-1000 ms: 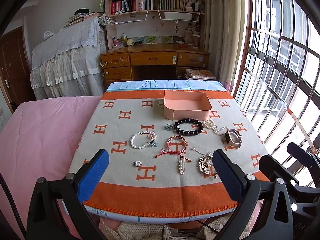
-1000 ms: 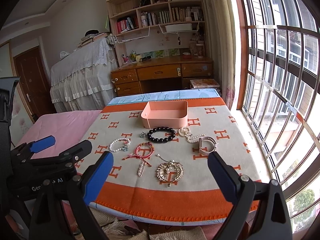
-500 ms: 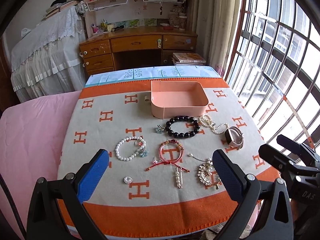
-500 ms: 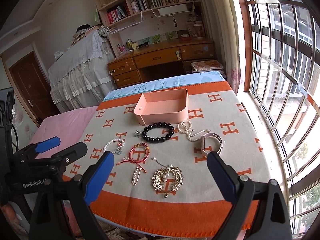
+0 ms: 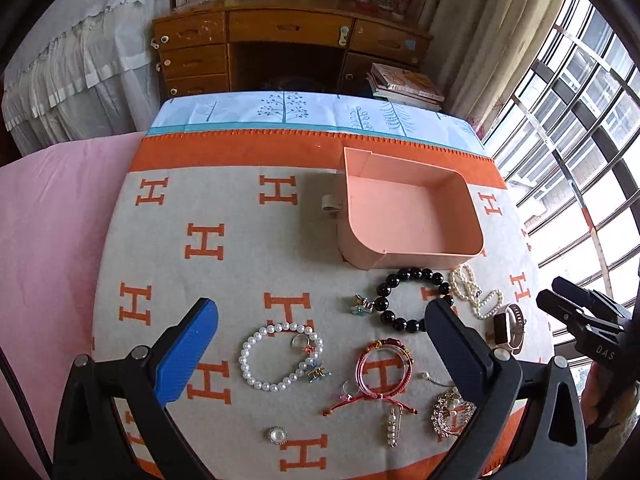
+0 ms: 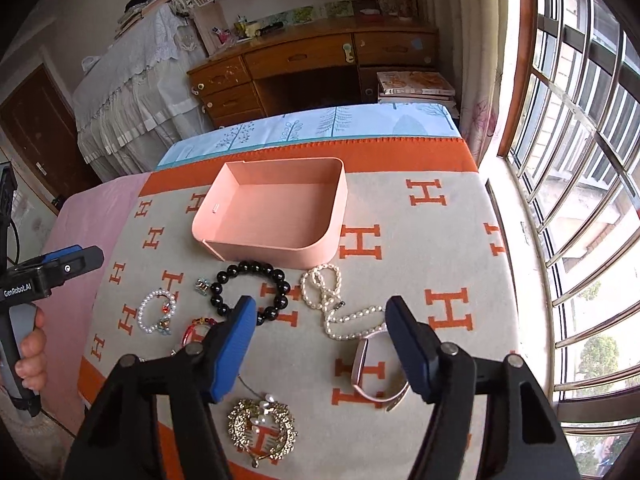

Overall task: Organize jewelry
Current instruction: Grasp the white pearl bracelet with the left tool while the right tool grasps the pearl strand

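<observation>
An empty pink tray [image 5: 472, 224] [image 6: 336, 208] sits on an orange and grey blanket [image 5: 240, 208]. In front of it lie a black bead bracelet [image 5: 400, 280] [image 6: 240, 270], a white pearl bracelet [image 5: 256, 364], a red cord bracelet [image 5: 384, 368], a pearl necklace [image 6: 324, 296], a watch [image 6: 360, 372] and a gold brooch [image 6: 262, 434]. My left gripper [image 5: 320, 336] is open above the pearl and red bracelets. My right gripper [image 6: 320, 328] is open above the necklace and watch. Both are empty.
A pearl button [image 5: 277, 435], a pearl pin [image 5: 394, 426] and a small charm [image 5: 362, 304] lie on the blanket too. A pink bed sheet [image 5: 52, 216] lies to the left, a barred window [image 6: 580, 160] to the right, a wooden desk [image 5: 280, 40] behind.
Both grippers have moved forward and lower over the blanket, so the jewelry and tray look much nearer. Both stay open and empty.
</observation>
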